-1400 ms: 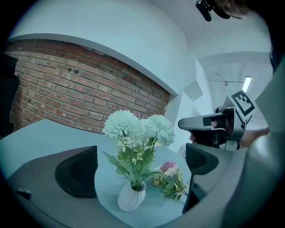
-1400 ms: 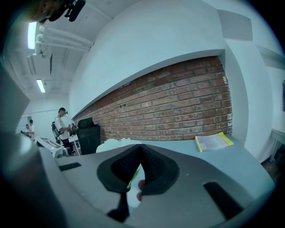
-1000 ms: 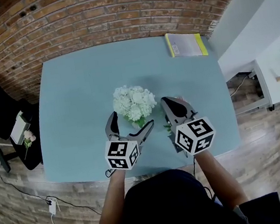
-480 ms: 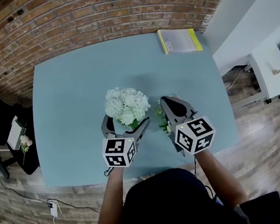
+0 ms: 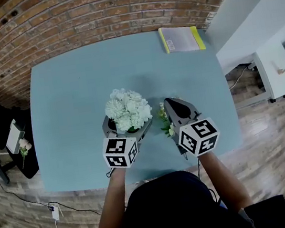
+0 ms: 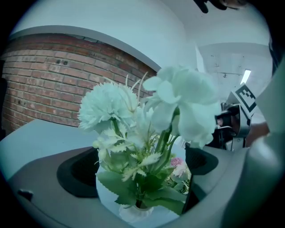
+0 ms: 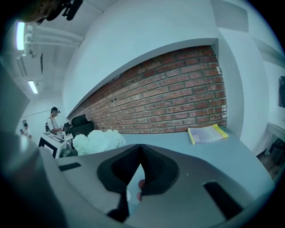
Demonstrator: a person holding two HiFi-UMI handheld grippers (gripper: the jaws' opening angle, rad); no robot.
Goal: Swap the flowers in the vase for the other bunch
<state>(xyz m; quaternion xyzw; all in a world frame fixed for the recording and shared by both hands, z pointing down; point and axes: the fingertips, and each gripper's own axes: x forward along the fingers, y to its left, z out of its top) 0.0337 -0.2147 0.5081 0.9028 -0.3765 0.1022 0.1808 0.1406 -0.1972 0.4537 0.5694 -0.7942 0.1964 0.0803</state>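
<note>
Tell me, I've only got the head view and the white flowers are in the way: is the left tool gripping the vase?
Observer: No. The left gripper view shows the left tool with its jaws apart, one on each side of the vase, pads off it.
Operator: And is the right tool open or shut?
Observer: Shut. The right gripper view shows the right tool with its jaws together at the tips.
</note>
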